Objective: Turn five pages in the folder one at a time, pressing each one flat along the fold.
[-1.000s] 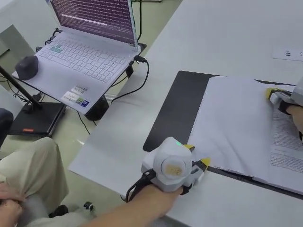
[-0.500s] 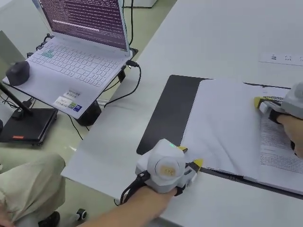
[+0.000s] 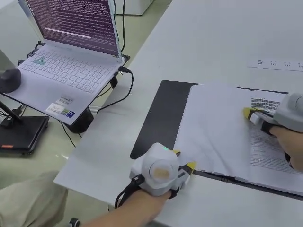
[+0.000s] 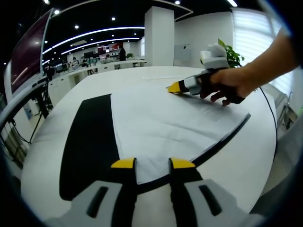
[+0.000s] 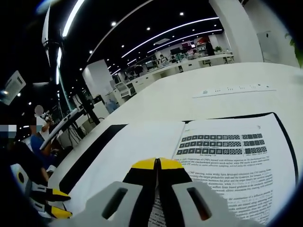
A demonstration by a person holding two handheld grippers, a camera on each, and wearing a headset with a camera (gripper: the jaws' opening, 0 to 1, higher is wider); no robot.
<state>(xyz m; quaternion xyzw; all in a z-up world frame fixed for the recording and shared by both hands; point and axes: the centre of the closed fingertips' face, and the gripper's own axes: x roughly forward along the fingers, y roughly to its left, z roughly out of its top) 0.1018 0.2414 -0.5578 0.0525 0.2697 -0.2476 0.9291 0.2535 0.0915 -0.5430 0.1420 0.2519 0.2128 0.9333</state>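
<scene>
The open folder lies on the white table, its black inside cover [image 3: 161, 113] to the left. A blank turned page [image 3: 213, 127] lies over it, with a printed page [image 3: 267, 146] to its right. My left gripper [image 3: 183, 159] sits at the folder's near edge. It is open, and the page's near corner [image 4: 152, 172] lies between its yellow tips. My right gripper [image 3: 248, 113] is shut, its tips [image 5: 156, 163] pressed together on the paper at the fold between the blank page [image 5: 137, 142] and the printed page [image 5: 227, 156].
An open laptop [image 3: 71, 52] stands on a raised stand off the table's left edge, with a mouse [image 3: 8, 78] and a black cable [image 3: 120, 87] beside it. A white power strip [image 3: 279, 63] lies beyond the folder. The table's near edge [image 3: 94, 189] is close to my left hand.
The head camera has shifted. The right gripper has slid a little along the fold toward me, still shut. The left gripper has stayed at the folder's near corner.
</scene>
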